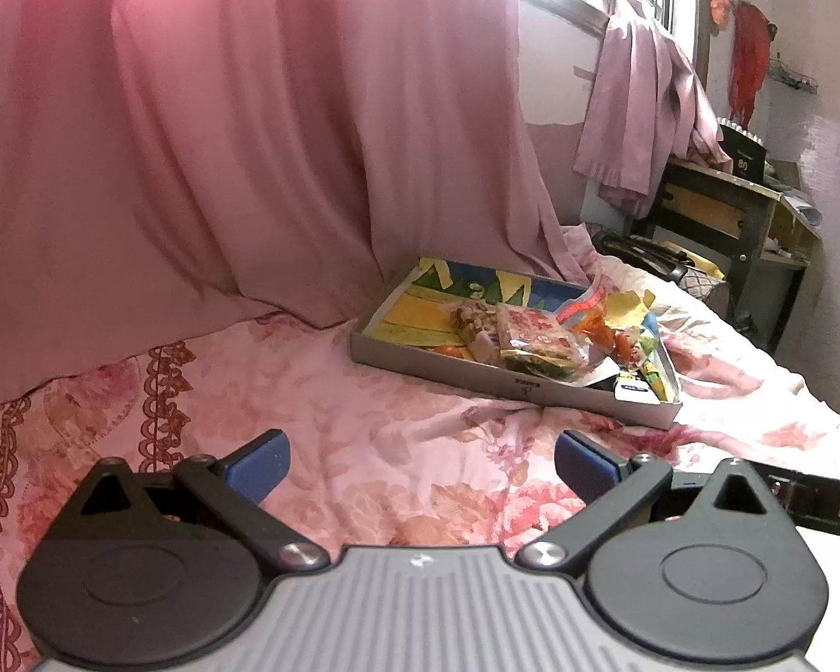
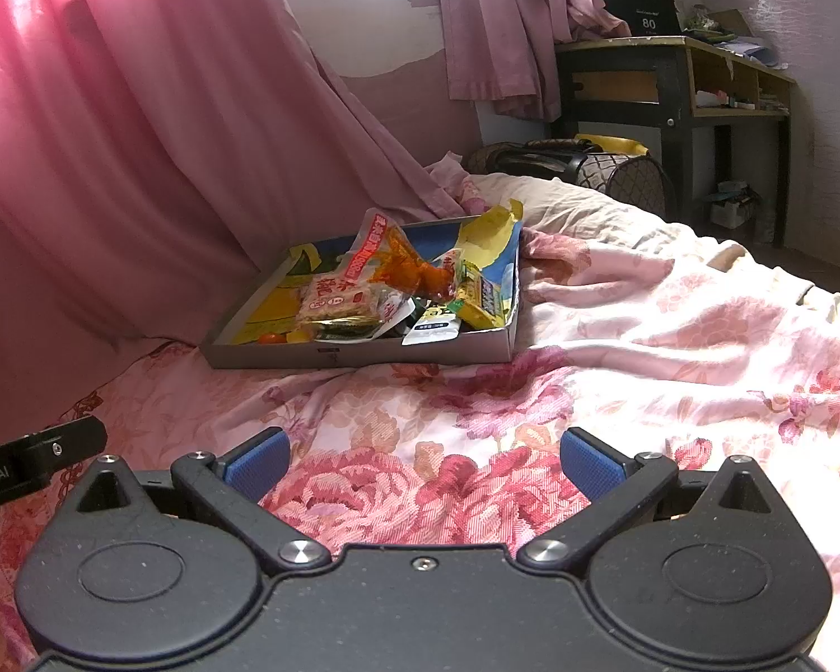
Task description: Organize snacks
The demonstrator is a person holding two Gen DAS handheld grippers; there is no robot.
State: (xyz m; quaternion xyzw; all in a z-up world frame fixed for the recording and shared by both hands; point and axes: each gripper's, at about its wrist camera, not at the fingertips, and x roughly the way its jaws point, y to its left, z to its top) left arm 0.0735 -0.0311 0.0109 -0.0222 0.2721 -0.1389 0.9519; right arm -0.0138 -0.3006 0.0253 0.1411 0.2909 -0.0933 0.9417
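On floral bedspread (image 2: 616,336), tray (image 2: 364,355), jumbled snack packets (image 2: 397,280)

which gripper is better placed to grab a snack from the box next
Right, marginally. Both the left hand-held gripper and right hand-held gripper are open and empty, but the shallow grey cardboard box of snack packets lies more nearly straight ahead of the right.

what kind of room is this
Most likely a bedroom: a bed with a floral bedsheet, pink curtains along its side, and a desk by the wall.
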